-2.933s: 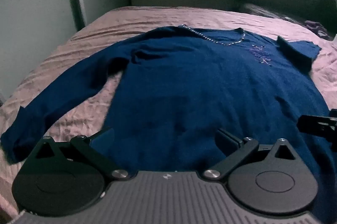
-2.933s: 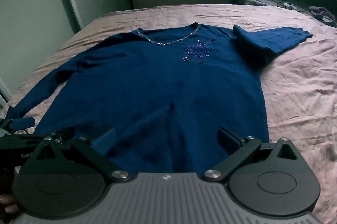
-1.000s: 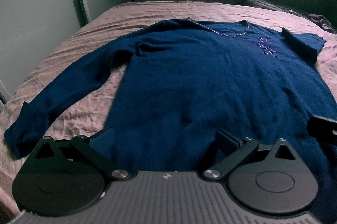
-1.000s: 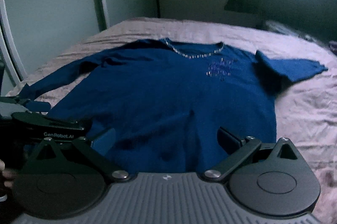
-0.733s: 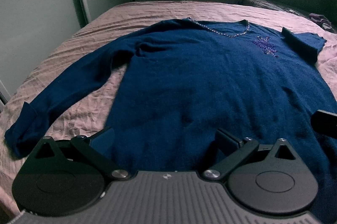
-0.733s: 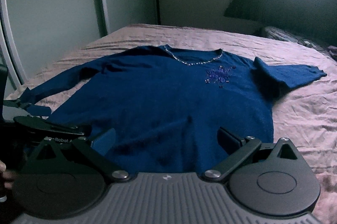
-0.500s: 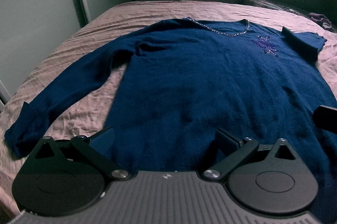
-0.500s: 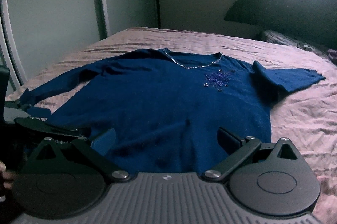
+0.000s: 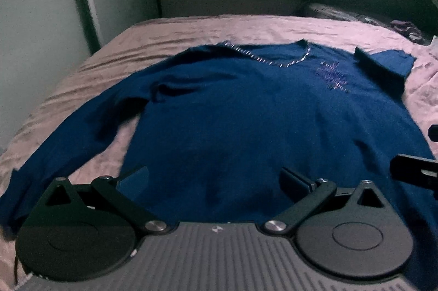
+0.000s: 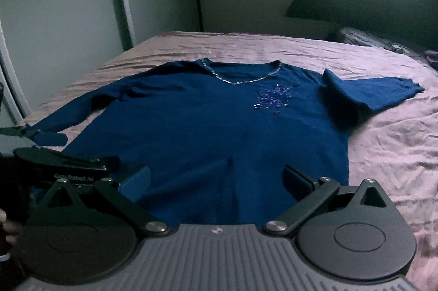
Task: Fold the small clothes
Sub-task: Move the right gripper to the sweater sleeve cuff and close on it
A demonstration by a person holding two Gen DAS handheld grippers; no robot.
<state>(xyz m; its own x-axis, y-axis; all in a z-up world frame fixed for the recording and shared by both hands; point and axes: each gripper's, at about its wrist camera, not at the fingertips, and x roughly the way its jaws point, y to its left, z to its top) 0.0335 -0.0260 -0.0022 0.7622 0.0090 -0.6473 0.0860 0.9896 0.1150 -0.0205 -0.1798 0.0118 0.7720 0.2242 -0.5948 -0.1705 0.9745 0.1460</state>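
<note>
- Both views sit a little higher over the bed point(image 10: 383, 154) than a moment ago; nothing on it has shifted.
- Blue sweater point(image 10: 208, 127) lies flat, unfolded, on the bed.
- Left gripper point(image 9: 215, 179) and right gripper point(image 10: 216, 179) hover at its hem, jaws spread, empty.

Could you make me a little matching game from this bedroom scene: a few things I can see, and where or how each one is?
Things:
1. blue sweater
2. beaded flower
3. right sleeve
4. left tongs

States:
A. open, holding nothing
B. doubled back at the shoulder, cuff pointing outward
C. spread flat on the pink bedspread
D. on the chest just below the sparkly neckline

Pairs: 1-C, 2-D, 3-B, 4-A
</note>
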